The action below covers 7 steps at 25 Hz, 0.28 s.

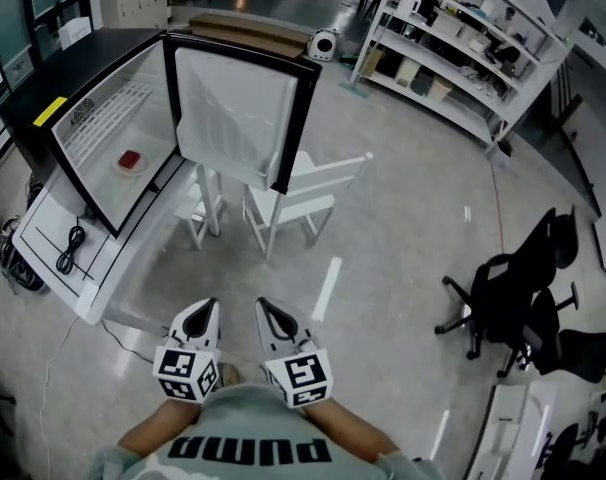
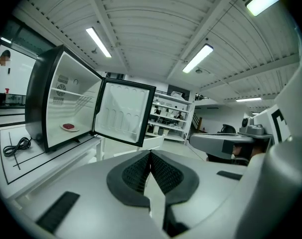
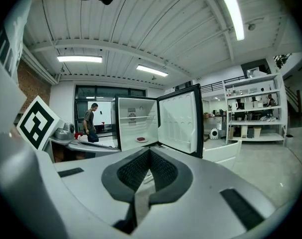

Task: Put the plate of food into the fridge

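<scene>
A small black fridge (image 1: 93, 118) stands on a white table (image 1: 83, 268) at the left, its door (image 1: 238, 118) swung wide open. A white plate with red food (image 1: 130, 162) rests on the fridge's inner floor; it also shows in the left gripper view as the plate (image 2: 69, 127) and in the right gripper view as the plate (image 3: 141, 140). My left gripper (image 1: 205, 308) and right gripper (image 1: 266, 308) hover side by side near my chest, well back from the fridge. Both are shut with nothing between the pads. The left gripper (image 2: 150, 156) and right gripper (image 3: 149, 153) point toward the fridge.
A white chair (image 1: 293, 203) stands just past the open door. A black cable (image 1: 71, 248) lies on the table in front of the fridge. Shelving (image 1: 453, 58) lines the far right; black office chairs (image 1: 513, 298) sit at the right. A person (image 3: 90, 123) stands in the distance.
</scene>
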{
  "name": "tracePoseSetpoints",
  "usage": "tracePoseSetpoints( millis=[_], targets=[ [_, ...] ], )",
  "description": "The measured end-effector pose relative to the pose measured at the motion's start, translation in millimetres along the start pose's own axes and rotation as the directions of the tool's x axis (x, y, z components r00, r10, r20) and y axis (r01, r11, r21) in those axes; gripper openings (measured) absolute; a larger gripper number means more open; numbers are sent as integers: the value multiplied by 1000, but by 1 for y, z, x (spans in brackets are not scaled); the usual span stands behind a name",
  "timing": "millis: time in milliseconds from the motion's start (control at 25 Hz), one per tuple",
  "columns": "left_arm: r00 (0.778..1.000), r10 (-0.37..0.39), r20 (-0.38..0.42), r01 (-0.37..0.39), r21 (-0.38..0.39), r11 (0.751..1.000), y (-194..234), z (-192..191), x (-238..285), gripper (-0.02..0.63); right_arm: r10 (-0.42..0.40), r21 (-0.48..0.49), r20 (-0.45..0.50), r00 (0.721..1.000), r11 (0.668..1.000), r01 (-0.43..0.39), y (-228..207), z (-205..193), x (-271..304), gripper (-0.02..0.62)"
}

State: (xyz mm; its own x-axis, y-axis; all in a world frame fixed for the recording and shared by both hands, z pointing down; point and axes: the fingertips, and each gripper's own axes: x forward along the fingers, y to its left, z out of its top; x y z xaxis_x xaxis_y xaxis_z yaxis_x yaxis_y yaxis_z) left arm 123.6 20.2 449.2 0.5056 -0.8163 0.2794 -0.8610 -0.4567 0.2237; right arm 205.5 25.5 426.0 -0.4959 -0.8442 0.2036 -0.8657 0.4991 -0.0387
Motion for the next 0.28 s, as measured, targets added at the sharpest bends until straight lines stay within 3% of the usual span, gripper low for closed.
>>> tracePoseSetpoints(
  millis=[280],
  targets=[
    [1000,-11,14,11,7,1000,1,7,6,5,-12,3,11,1000,1000,12,-5,6,6,4]
  ],
)
